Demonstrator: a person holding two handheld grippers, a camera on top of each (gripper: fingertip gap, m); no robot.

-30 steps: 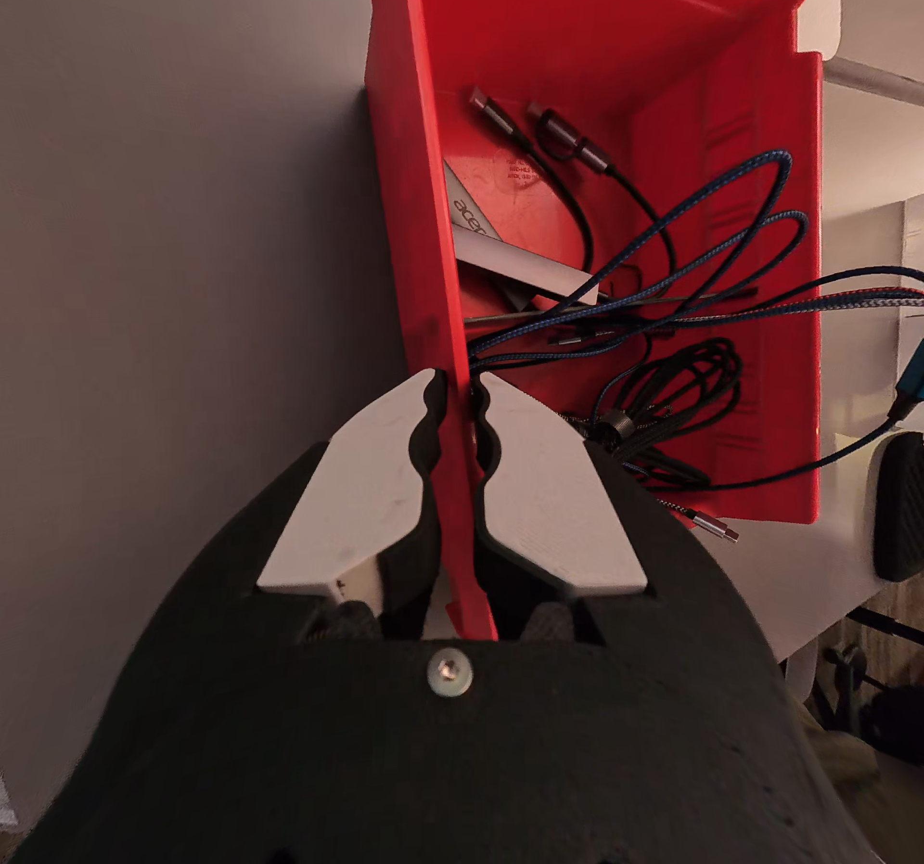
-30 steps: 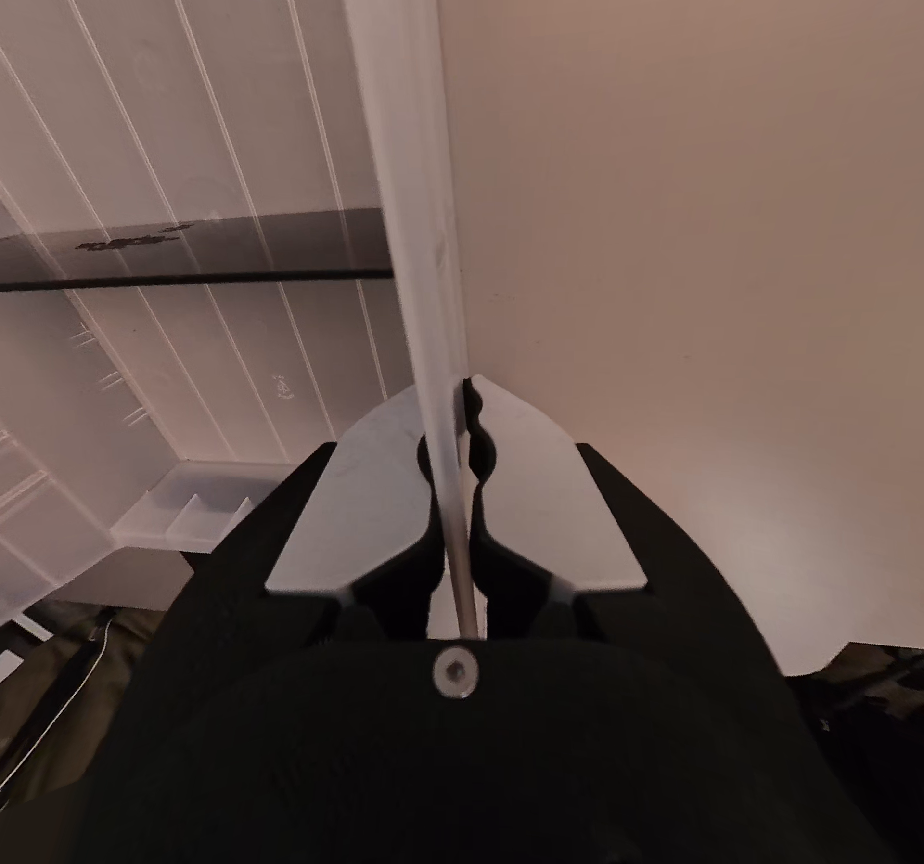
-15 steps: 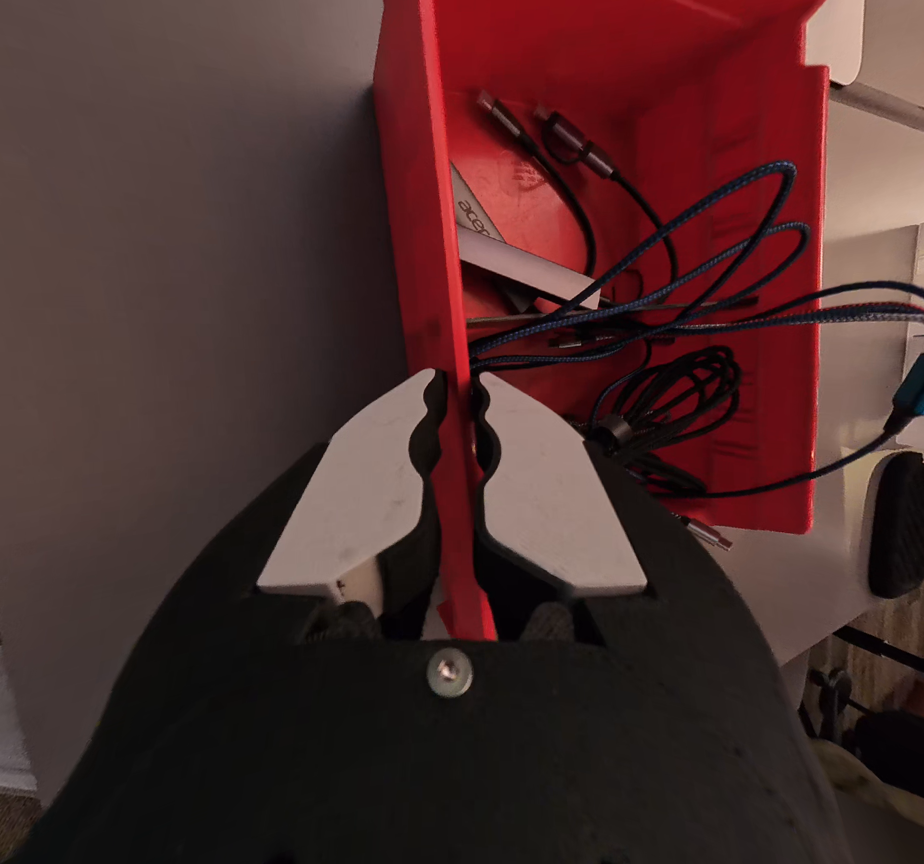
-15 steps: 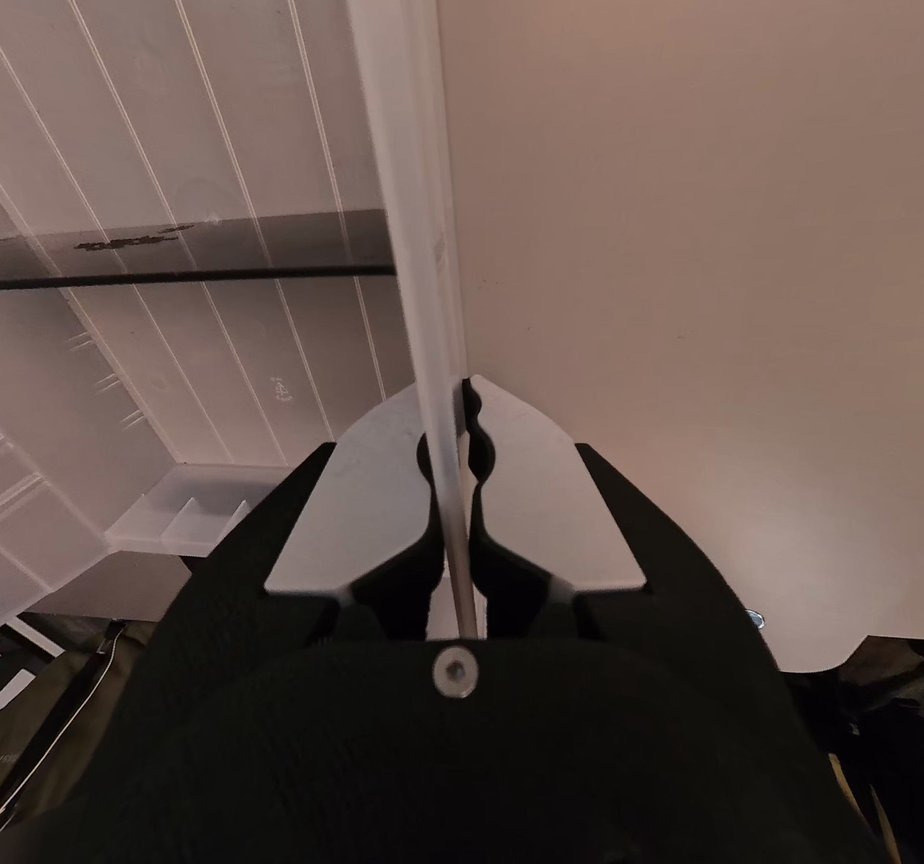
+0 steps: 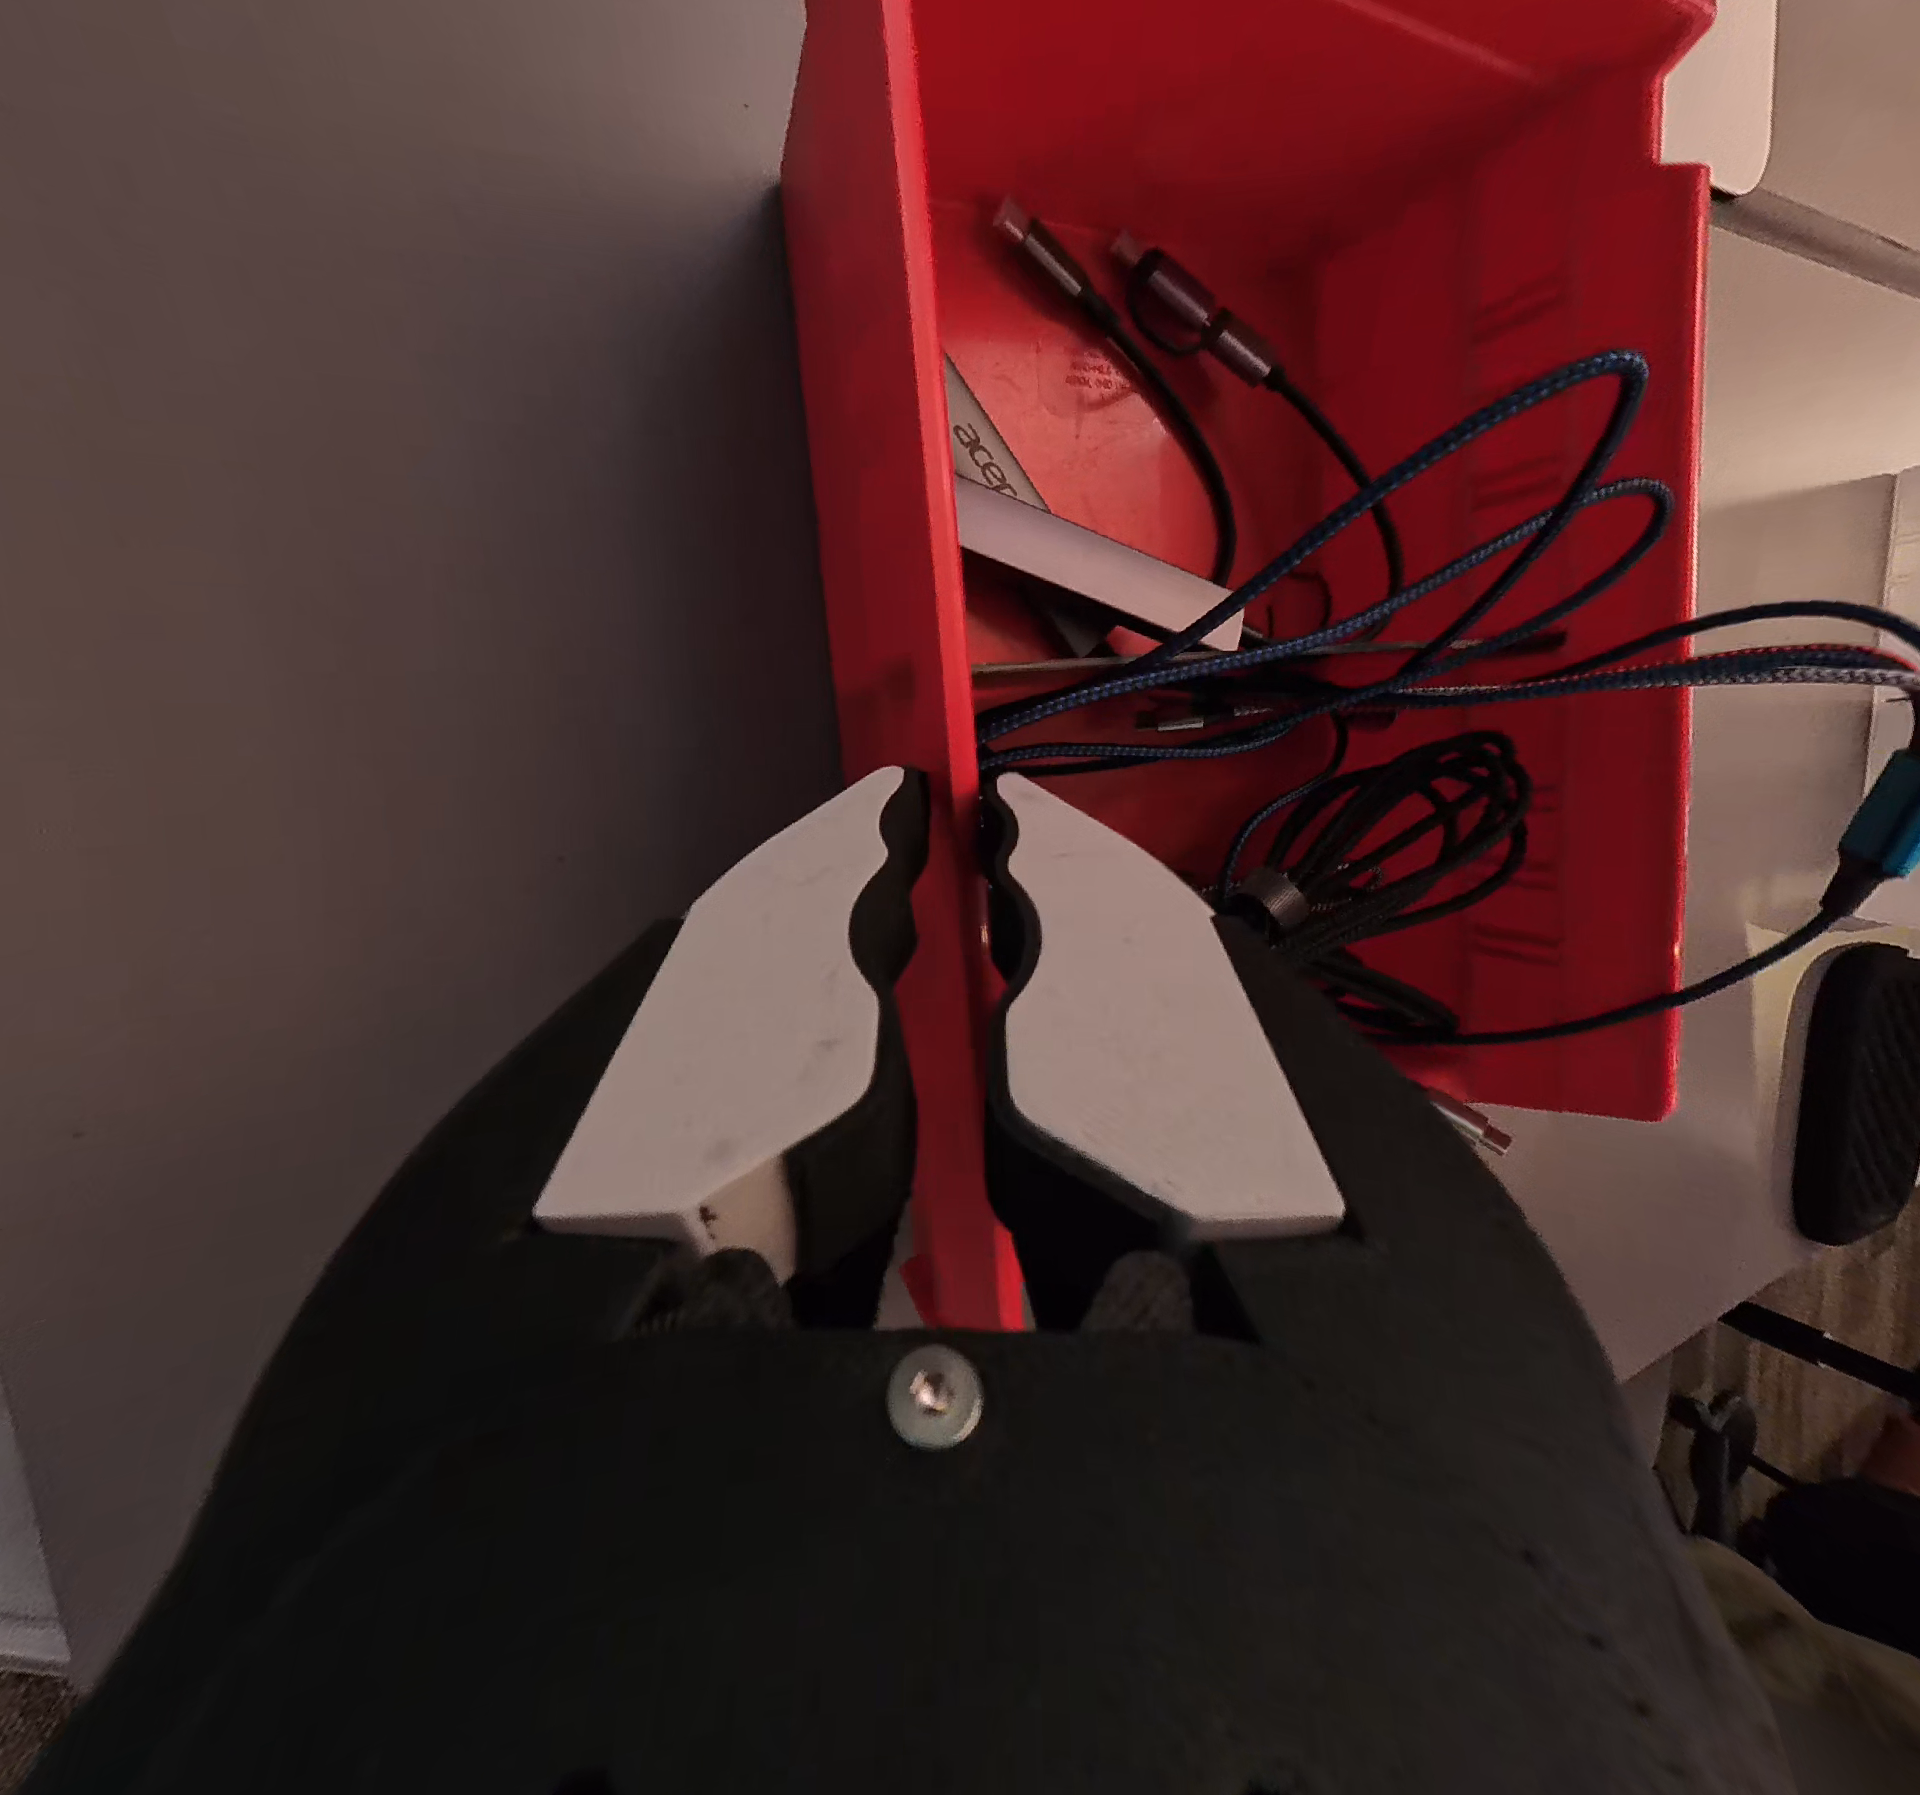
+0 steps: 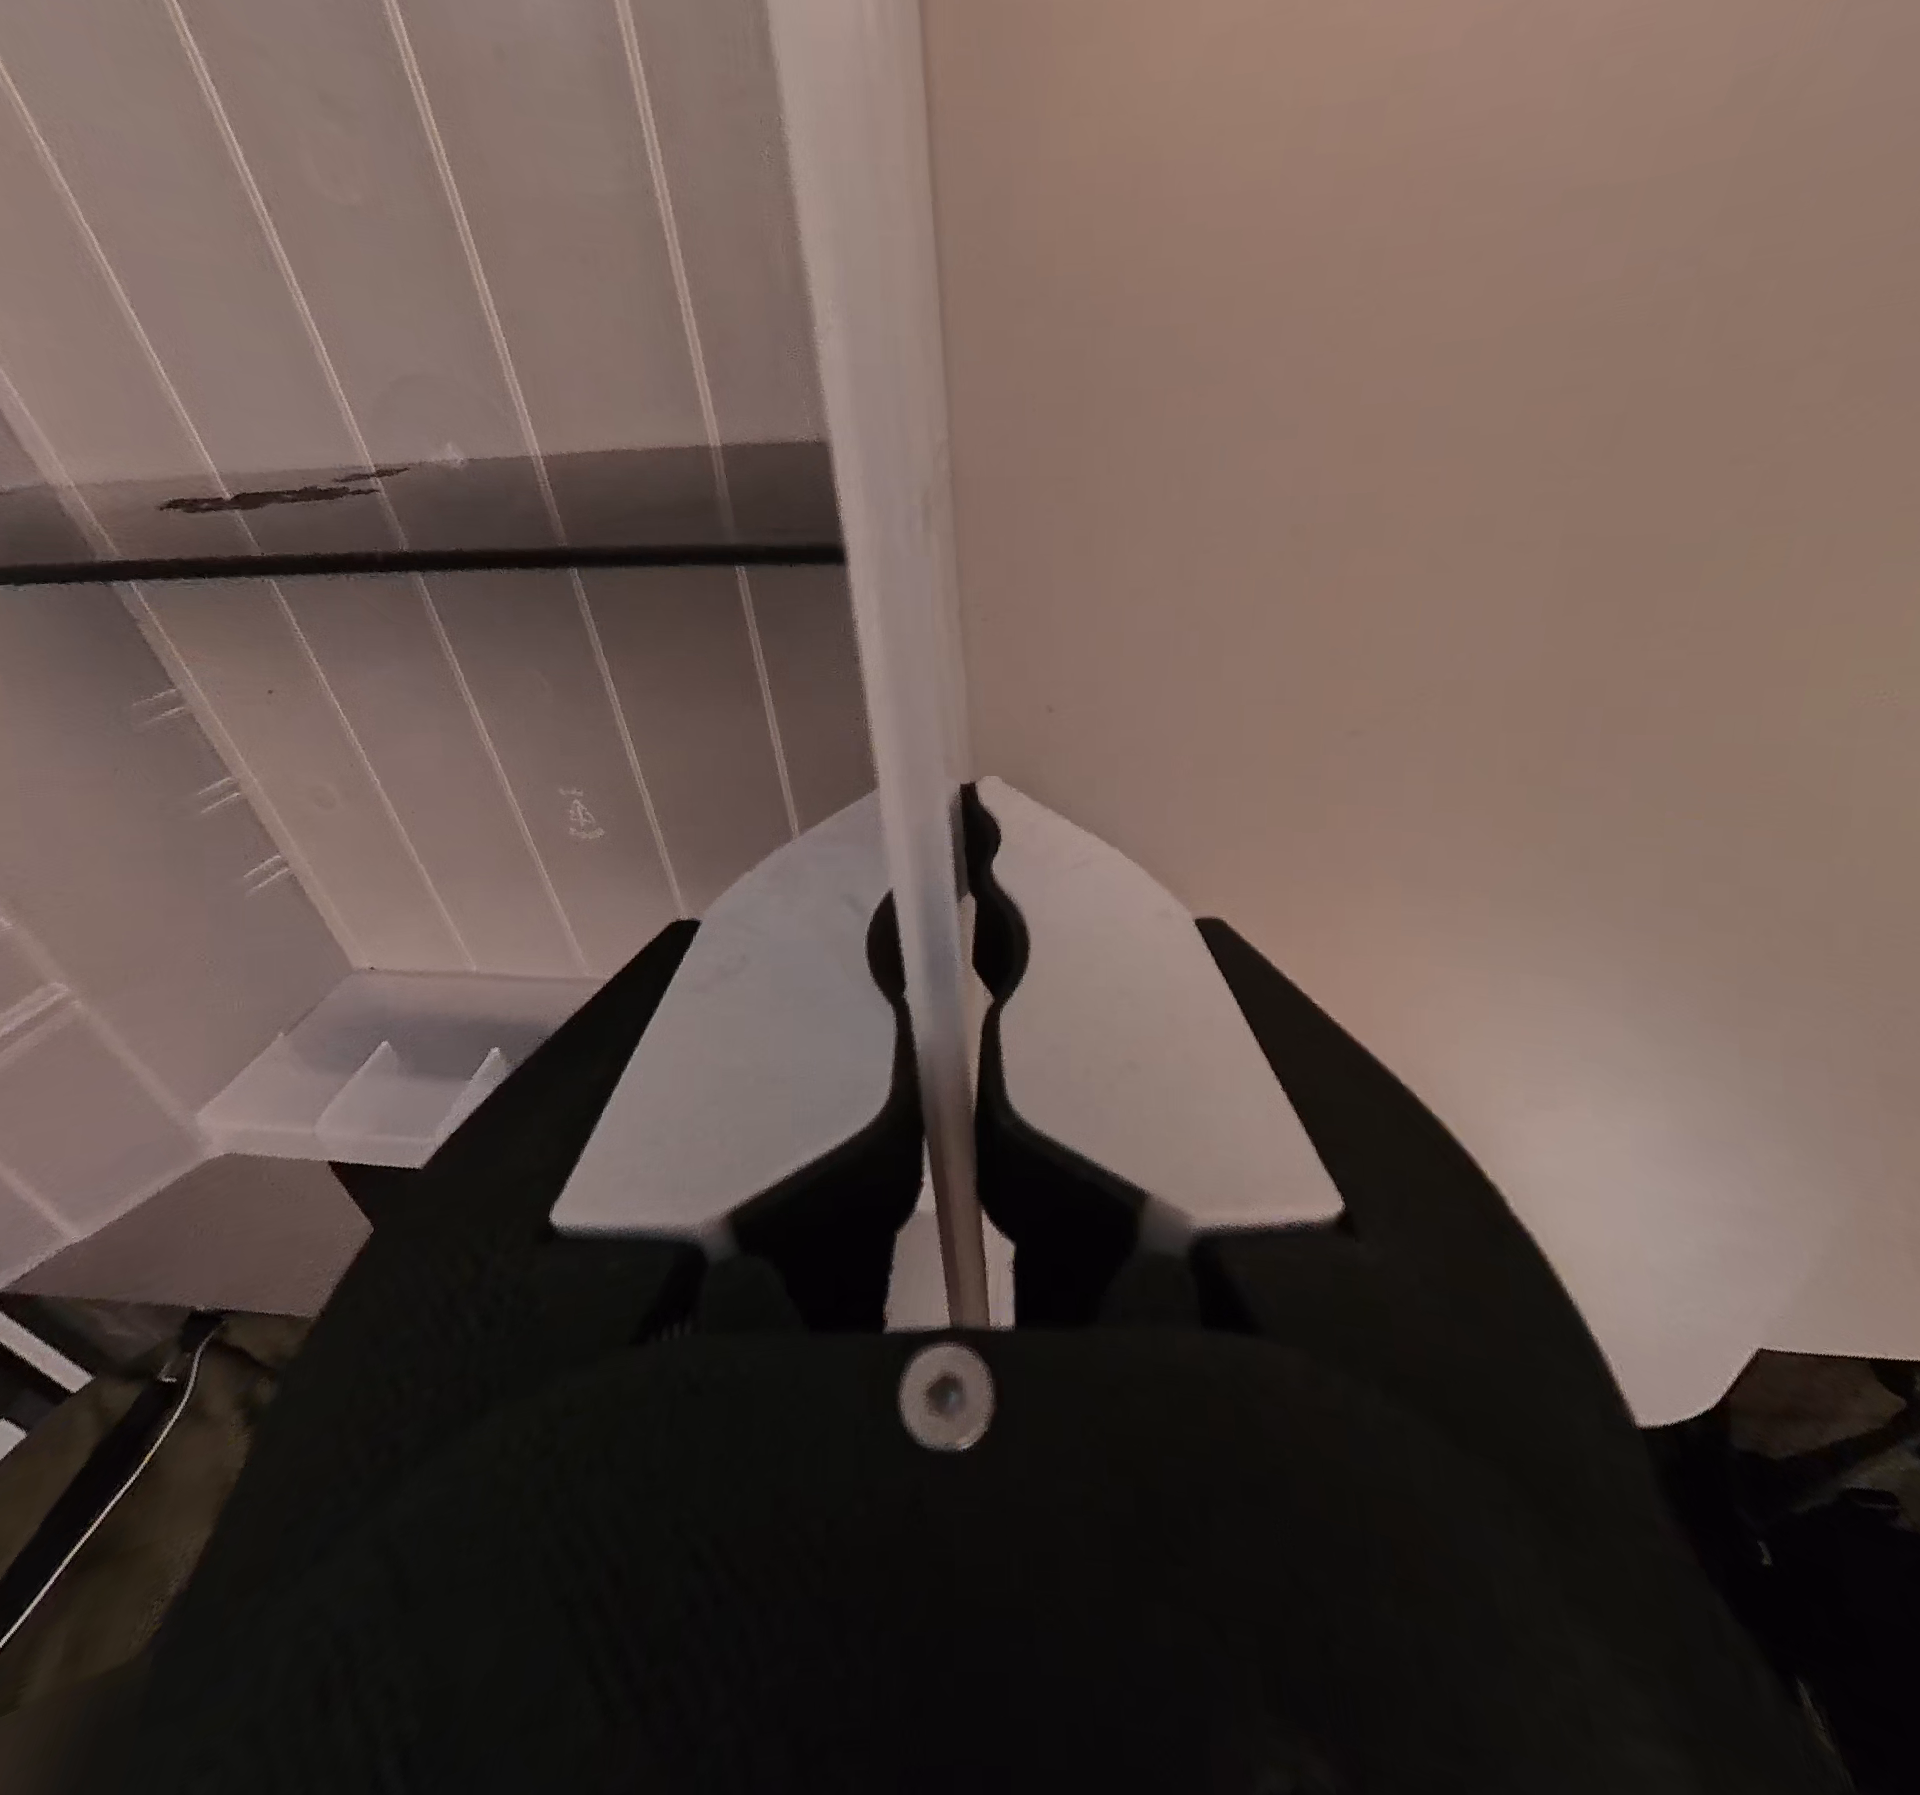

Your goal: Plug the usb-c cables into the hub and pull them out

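Left gripper (image 5: 951,800) pinches bin (image 5: 1299,135) wall; cables (image 5: 1351,665) inside, right of wall; right gripper (image 6: 940,795) clamps clear box (image 6: 862,291) wall.

Two close wrist views, no overlap

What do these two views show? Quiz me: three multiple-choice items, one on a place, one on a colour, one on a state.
1. Where does the coiled black cable lie?
A. inside the red bin
B. on the floor
C. on a shelf

2. What colour is the bin wall that the left tool clamps?
A. blue
B. red
C. green

3. What is the state of the right tool?
A. wide open in the air
B. shut on the wall of the clear container
C. shut on a plug

Answers:
1 A: the coil rests on the bin's floor among the other cables.
2 B: a red wall runs between its fingers.
3 B: the translucent wall is pinched between its fingers.
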